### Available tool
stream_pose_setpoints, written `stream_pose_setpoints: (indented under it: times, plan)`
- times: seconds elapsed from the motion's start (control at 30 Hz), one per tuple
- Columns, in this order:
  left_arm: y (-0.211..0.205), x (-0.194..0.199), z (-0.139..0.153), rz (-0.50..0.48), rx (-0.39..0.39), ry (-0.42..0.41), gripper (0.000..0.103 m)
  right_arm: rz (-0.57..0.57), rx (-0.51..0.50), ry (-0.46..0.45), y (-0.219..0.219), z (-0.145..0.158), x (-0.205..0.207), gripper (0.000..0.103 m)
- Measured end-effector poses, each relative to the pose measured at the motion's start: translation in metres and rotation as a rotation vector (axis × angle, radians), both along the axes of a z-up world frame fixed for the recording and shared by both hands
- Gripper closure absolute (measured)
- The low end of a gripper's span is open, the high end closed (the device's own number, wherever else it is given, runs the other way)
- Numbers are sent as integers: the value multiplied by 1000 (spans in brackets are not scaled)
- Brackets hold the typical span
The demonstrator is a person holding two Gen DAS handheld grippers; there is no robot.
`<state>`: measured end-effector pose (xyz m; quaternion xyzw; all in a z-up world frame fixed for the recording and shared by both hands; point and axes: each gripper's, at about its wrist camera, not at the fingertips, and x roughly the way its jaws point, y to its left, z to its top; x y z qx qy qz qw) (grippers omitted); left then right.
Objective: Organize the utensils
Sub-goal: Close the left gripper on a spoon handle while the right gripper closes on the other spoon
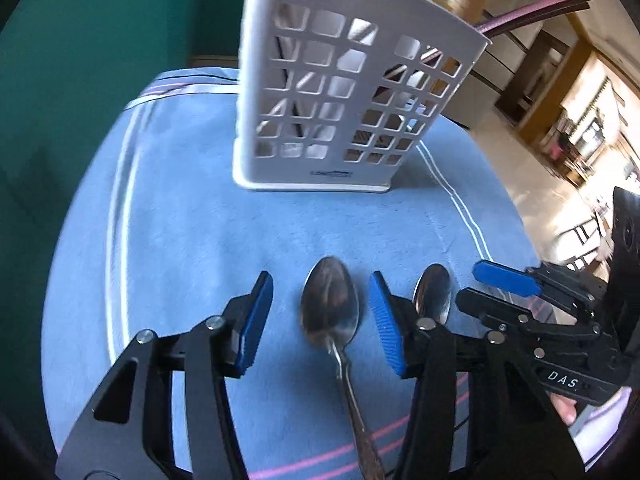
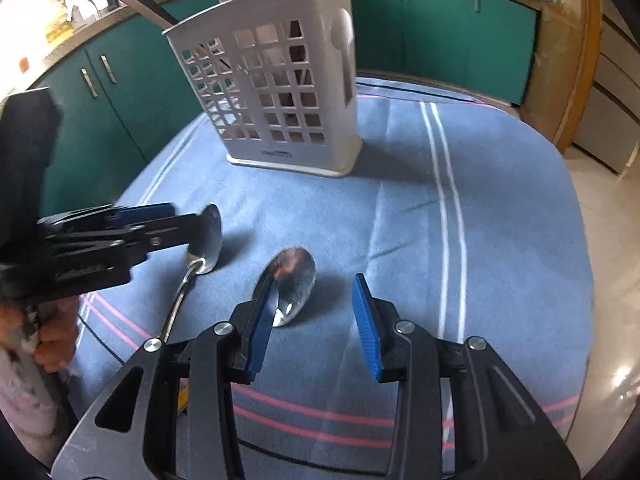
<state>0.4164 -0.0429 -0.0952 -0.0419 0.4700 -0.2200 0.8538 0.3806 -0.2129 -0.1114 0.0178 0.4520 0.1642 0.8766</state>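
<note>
Two metal spoons lie on the blue cloth. In the left wrist view the larger spoon (image 1: 332, 312) lies between the open fingers of my left gripper (image 1: 320, 316), handle toward the camera. The second spoon (image 1: 433, 294) lies just right of it. My right gripper (image 1: 490, 290) shows at the right, open. In the right wrist view my right gripper (image 2: 314, 320) is open, its left finger over the nearer spoon (image 2: 294, 280). My left gripper (image 2: 180, 218) is at the other spoon (image 2: 206, 242). The white slotted utensil holder (image 1: 340, 92) (image 2: 280, 92) stands behind, with utensils in it.
The blue striped cloth (image 2: 460, 240) covers a small round table. Teal cabinets (image 2: 440, 32) stand behind it and a tiled floor (image 2: 608, 280) lies to the right. A hand (image 2: 48, 340) holds the left gripper.
</note>
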Motion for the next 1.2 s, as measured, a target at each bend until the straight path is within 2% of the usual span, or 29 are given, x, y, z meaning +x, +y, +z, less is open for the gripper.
stream_pose_setpoints:
  times: [0.07,0.13,0.2,0.27,0.3,0.4,0.7,0.83,0.93,1.1,1.13,1.17,1.2]
  plan:
    - [-1,9,-4,-38,-29,22,75,19,16,5,-1,-1,0,65]
    - [1,15,-8,-62,-61,48,76,36,47,25,-5,-4,5,65]
    - [1,22,-13,-66,-61,67,79,44,75,50,-8,-10,12,65]
    - [1,25,-15,-68,-64,74,87,51,100,69,-10,-15,15,65]
    - [1,26,-16,-64,-65,76,90,53,112,75,-10,-18,17,69]
    - [5,26,-15,-65,-78,73,99,80,170,90,-10,-21,19,95]
    - [13,19,-6,-76,-99,52,98,78,190,98,-13,-19,16,97]
    - [16,22,-9,-74,-100,65,78,65,195,110,-14,-23,22,88]
    - [19,25,-13,-81,-120,82,73,62,207,113,-20,-21,21,83]
    - [9,28,-25,-99,-129,112,74,73,226,120,-21,-25,22,83]
    - [10,29,-26,-100,-131,110,80,80,233,122,-20,-25,22,83]
    - [10,30,-27,-106,-138,118,89,87,239,124,-21,-25,22,85]
    - [9,29,-28,-106,-139,122,91,95,246,125,-21,-25,21,93]
